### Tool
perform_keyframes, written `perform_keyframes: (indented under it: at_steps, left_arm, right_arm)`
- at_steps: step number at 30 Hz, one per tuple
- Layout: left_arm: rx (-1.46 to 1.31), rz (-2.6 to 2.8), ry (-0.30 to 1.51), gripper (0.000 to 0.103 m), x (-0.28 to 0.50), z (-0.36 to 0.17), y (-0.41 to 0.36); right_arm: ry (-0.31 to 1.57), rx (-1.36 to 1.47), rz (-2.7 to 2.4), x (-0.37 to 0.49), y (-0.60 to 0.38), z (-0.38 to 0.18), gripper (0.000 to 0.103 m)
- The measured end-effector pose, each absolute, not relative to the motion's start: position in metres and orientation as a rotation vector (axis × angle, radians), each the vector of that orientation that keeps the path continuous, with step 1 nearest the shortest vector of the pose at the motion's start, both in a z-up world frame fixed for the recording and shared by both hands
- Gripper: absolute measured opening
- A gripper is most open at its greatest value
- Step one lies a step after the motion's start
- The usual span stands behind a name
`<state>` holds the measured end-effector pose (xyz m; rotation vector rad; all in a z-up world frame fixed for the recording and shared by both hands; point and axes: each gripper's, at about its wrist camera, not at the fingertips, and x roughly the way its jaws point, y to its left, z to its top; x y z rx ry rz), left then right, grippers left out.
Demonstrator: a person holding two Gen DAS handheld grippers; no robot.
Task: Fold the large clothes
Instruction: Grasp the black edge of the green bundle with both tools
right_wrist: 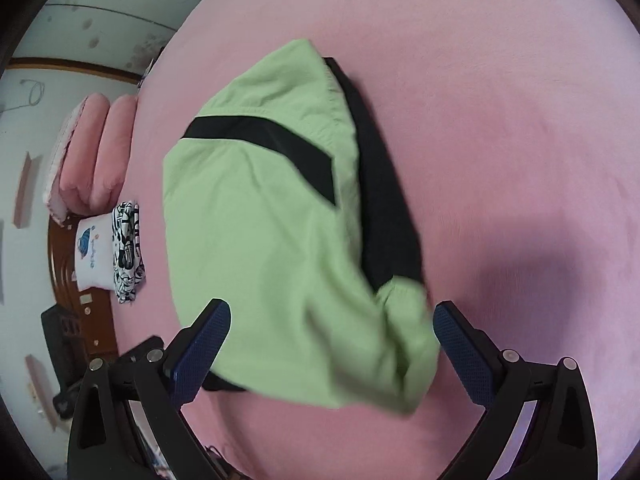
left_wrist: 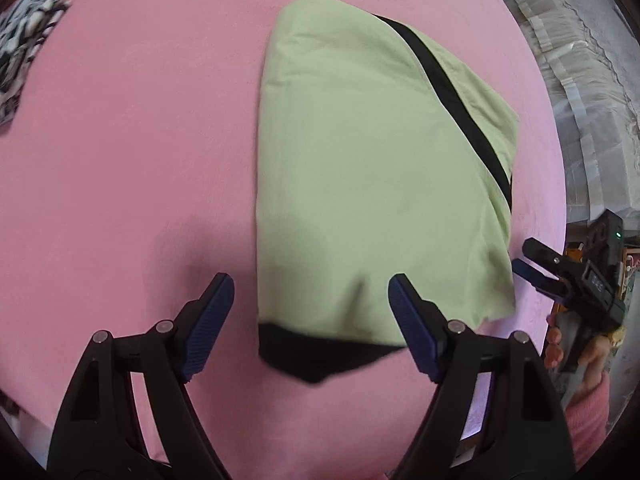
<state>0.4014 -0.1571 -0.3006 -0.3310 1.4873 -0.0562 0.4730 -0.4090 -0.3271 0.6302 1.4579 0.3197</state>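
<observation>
The green garment (left_wrist: pixel 360 168) lies partly folded on the bed (left_wrist: pixel 140 160), another fold likely remaining; left gripper (left_wrist: pixel 312 320) and right gripper (right_wrist: pixel 332 344) fingers spread wide over its near edge, holding nothing.

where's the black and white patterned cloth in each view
Left wrist: patterned cloth at the upper left edge, on the pink sheet.
Right wrist: at mid left, beside the sheet's edge, near the pink pillows.
Shared landmark: the green garment, lying mid-sheet in both.

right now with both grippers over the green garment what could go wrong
1. The left gripper straddles only the near left corner of the green garment, so it may pinch the pink sheet too.
2. The bunched edge under the right gripper could fold in crooked, jaws open, nothing held.
</observation>
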Motion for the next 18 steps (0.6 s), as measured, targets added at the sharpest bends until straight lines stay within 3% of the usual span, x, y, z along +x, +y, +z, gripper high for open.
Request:
perform_keyframes:
  at_steps: [3,7,13,16,18]
  left_arm:
    - [-0.332,-0.098,1.477,0.076,0.428,-0.317,-0.155]
    - [-0.381,-0.106,1.511,0.065,0.458,-0.343,-0.149]
    - [-0.454,-0.114,1.508,0.065,0.481,-0.358,-0.139]
    - [-0.483,-0.106,1.501,0.065,0.491,-0.368,-0.136]
    - [-0.521,-0.097,1.494,0.065,0.497,-0.373,-0.132]
  right_arm:
    - [1.491,0.646,0.405,0.499,-0.412,-0.355,0.101]
    - [1.497,0.679,0.494,0.521,-0.404,-0.372,0.101]
    - [1.496,0.666,0.631,0.547,-0.373,-0.379,0.099]
    - [1.484,0.635,0.688,0.560,-0.354,-0.382,0.089]
    - [1.477,0.580,0.704,0.562,-0.344,-0.381,0.073]
